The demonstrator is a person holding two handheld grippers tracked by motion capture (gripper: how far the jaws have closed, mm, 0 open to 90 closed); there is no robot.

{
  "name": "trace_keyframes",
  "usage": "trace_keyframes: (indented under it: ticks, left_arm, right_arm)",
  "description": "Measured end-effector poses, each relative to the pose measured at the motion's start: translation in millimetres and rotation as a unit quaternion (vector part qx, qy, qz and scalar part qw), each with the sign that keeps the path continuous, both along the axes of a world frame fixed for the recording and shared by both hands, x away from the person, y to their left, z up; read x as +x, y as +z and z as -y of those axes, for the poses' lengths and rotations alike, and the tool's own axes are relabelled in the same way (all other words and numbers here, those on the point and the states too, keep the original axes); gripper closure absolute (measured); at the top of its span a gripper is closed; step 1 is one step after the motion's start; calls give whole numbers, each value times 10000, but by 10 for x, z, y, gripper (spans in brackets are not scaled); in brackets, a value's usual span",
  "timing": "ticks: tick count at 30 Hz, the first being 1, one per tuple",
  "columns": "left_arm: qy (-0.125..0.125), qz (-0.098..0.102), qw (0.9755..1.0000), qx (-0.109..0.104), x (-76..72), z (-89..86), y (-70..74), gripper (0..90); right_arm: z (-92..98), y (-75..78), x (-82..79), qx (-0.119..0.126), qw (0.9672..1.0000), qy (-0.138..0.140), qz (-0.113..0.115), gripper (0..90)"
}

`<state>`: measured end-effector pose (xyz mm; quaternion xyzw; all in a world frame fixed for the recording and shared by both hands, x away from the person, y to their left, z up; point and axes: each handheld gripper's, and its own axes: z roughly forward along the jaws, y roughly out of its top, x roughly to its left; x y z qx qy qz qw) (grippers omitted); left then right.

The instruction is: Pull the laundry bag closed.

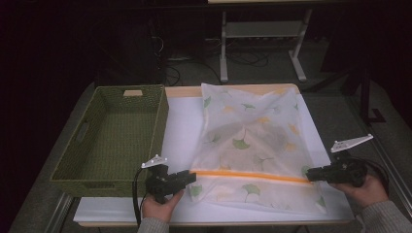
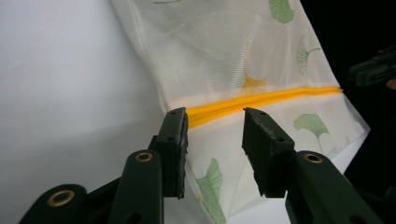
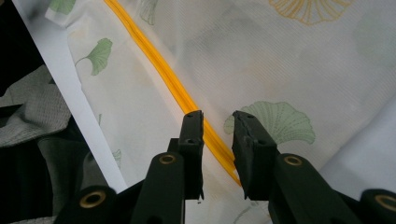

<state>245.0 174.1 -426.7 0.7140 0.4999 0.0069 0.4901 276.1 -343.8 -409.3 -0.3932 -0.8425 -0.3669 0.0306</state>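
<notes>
Laundry bag [image 1: 252,145] beside green basket [image 1: 111,141]

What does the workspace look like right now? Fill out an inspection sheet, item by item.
Surface: white table top, wooden edge at the far side.
Job's things: translucent mesh bag with a leaf print lies flat; its orange zipper runs across near the front edge.
Clutter: green woven basket stands left of the bag, nothing seen inside.
Grippers: left gripper at the zipper's left end, right gripper at its right end; both have jaws parted, pads off the fabric.
Cables: black cable trails from the left gripper.
Surroundings: dark room, white table frame beyond.
</notes>
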Motion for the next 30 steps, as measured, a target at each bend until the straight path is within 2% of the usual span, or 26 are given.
trace_keyframes:
  ticks: [9,22,30]
  left_arm:
    - [-109,65,9999,100,6,46,28,558]
    - [-141,138,9998,83,12,73,38,540]
    - [-132,216,9996,119,17,61,35,506]
  right_arm:
    - [-2,35,-44,17,9998,-135,153,645]
    - [16,80,-45,-20,9990,-284,330,558]
    - [-3,94,-30,-21,9990,-310,326,514]
